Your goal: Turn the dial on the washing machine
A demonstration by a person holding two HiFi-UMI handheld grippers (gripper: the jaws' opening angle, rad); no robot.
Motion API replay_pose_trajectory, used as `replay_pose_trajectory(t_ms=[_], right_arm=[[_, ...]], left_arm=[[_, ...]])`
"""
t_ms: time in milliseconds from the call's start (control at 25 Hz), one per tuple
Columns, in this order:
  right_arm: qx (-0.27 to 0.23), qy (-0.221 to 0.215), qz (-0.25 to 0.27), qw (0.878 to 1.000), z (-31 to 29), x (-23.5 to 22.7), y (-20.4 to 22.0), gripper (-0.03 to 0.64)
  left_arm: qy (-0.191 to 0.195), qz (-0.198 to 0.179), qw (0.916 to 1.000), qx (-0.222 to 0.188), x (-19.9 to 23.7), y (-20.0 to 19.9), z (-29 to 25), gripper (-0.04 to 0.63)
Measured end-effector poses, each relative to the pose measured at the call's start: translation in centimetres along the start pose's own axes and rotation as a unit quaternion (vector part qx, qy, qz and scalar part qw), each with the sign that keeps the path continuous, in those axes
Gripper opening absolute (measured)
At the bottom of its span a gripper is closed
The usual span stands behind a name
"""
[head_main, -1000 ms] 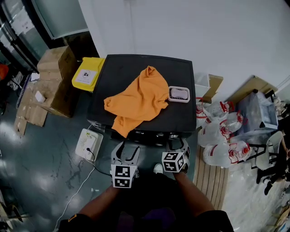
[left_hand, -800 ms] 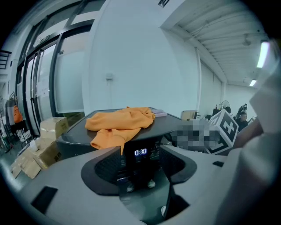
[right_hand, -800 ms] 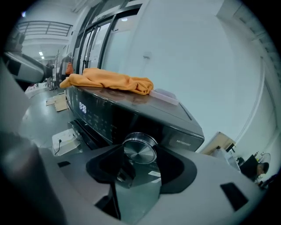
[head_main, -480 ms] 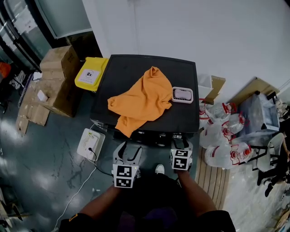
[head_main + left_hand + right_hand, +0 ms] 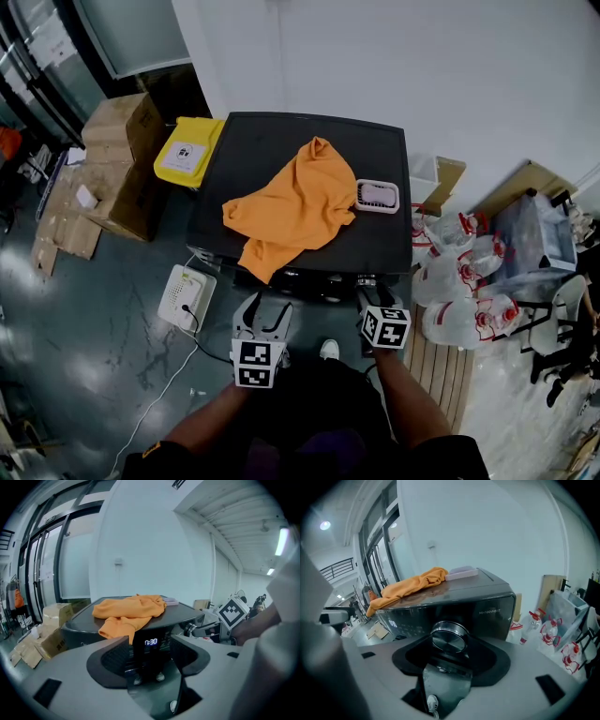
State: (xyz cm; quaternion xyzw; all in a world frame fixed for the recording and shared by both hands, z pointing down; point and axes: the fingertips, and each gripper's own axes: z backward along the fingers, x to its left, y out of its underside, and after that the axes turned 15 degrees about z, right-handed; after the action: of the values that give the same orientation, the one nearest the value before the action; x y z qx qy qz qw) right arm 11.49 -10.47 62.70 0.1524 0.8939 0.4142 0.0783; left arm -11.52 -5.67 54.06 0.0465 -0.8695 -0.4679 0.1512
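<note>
Top-loading washing machine (image 5: 267, 150) standing on the floor, seen from its front. The dial (image 5: 449, 638), a round metal-faced knob, sits on the front panel near the right end of the machine's front edge. The right tool (image 5: 370, 295) meets it head-on: its jaws have just been closing, the dial lies between them, and the pads appear to bear on its rim, so the tool pinches the dial. The tool's marker cube sits tilted in the head view. The left tool (image 5: 264, 311) hangs spread and empty before the left part of the front panel, facing the lit display (image 5: 150, 642), well apart from the dial. An orange cloth (image 5: 291, 211) lies across the lid, one fold over the front edge; a small tray (image 5: 377, 195) rests at the lid's right edge. Progress, as judged: approach and grasp are done, and turning seems to be the step in hand. How far the dial stands from its start cannot be told. The rest of the rotation and the release are left.
</note>
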Motion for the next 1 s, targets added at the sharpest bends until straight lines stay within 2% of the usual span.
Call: replay_pose_trajectory(t_ms=[80,200,360,480,600,800,1000], right_arm=[[0.002,0.01,0.015,1.0,0.1,0.0,0.1,0.249],[0.009,0.044,0.074,0.996,0.4,0.4,0.2,0.266],[0.02,0.088,0.172,0.981,0.9,1.4,-0.4,0.27],[0.029,0.109,0.215,0.97,0.6,1.7,-0.5,0.27],[0.038,0.121,0.22,0.967,0.3,1.5,-0.6,0.268],[0.04,0.129,0.206,0.969,-0.1,1.3,-0.7,0.265],[0.022,0.1,0.154,0.983,0.0,1.1,-0.6,0.262]], left_arm=[[0.0,-0.001,1.0,-0.001,0.0,0.0,0.0,0.276],[0.0,-0.004,1.0,-0.001,-0.2,-0.1,-0.1,0.276],[0.001,-0.011,0.9999,0.0,-0.2,-0.1,0.0,0.276],[0.001,-0.018,0.9998,0.001,-0.4,0.0,0.1,0.276],[0.001,-0.018,0.9998,0.001,-0.3,0.0,0.2,0.276],[-0.004,-0.015,0.9999,0.002,0.1,0.3,0.4,0.276],[-0.004,-0.011,0.9999,0.002,0.2,0.3,0.4,0.276]])
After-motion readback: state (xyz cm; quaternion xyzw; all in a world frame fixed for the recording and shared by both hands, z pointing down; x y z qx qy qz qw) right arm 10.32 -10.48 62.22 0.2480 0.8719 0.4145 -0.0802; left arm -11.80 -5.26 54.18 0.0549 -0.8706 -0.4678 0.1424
